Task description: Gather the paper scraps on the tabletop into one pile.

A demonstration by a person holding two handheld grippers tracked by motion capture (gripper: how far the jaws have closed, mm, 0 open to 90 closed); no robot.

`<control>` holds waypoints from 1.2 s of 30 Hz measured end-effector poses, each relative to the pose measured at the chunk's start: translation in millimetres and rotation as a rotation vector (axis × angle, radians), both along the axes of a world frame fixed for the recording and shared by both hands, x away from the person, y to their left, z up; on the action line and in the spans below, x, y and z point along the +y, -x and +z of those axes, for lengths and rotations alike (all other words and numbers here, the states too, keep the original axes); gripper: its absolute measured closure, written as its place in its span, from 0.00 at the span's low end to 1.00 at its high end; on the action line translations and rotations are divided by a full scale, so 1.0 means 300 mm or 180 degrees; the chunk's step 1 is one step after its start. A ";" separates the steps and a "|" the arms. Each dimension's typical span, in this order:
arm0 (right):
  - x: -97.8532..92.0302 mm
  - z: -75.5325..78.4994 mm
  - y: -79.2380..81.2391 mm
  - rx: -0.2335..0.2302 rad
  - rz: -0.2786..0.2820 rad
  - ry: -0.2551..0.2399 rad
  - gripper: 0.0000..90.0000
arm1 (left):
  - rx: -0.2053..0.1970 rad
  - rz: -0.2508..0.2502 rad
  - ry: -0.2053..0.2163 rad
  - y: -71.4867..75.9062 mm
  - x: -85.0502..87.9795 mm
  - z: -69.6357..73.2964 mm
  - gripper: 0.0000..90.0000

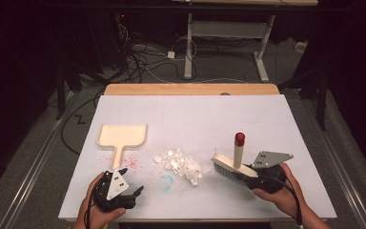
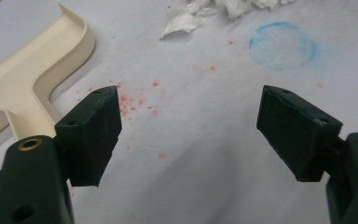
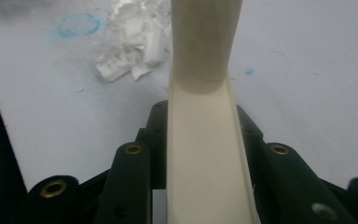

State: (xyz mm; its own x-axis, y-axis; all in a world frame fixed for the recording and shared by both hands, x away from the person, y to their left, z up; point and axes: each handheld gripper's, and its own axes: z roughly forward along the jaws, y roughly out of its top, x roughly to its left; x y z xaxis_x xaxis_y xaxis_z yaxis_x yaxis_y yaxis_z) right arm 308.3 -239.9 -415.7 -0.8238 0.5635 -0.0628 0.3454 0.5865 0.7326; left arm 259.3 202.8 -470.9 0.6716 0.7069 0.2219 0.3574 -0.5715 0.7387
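A cream dustpan (image 1: 122, 136) lies flat at the left of the white table, its handle pointing toward me; its edge appears in the left gripper view as the dustpan (image 2: 23, 79). A heap of torn white paper scraps (image 1: 180, 163) sits at the centre front, also seen as scraps (image 3: 133, 39). My right gripper (image 1: 253, 177) is shut on a cream hand brush (image 1: 231, 168) with a red-tipped handle, its bristles resting on the table just right of the scraps. The brush body (image 3: 205, 140) runs between the jaws. My left gripper (image 1: 132, 194) stands open just below the dustpan handle, nothing between its fingers (image 2: 95, 135).
A blue drawn circle (image 1: 166, 182) and red specks (image 1: 131, 162) mark the table (image 1: 186, 114) near the front. A wooden strip (image 1: 190, 89) borders the far edge. Cables and a desk frame (image 1: 228, 33) lie on the floor beyond.
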 end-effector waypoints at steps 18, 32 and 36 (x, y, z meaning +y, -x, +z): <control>0.303 -0.019 -0.028 -0.0101 0.0407 -0.0012 0.75 | 0.0074 -0.0001 0.0007 -0.002 -0.005 -0.008 0.24; 0.168 0.090 0.011 -0.0291 0.0452 -0.0198 0.75 | 0.0045 -0.0004 -0.0017 0.002 -0.001 -0.008 0.24; 0.121 0.087 0.052 -0.0258 0.0499 -0.0152 0.75 | 0.0059 -0.0011 -0.0044 -0.002 -0.005 -0.009 0.24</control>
State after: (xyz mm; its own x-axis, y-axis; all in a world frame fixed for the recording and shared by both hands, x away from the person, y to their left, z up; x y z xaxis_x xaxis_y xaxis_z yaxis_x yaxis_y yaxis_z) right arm 292.6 -203.5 -389.5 -0.8950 0.4326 -0.1087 0.1912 0.5923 0.7827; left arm 259.8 201.2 -473.8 0.6781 0.7015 0.2193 0.3689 -0.5829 0.7240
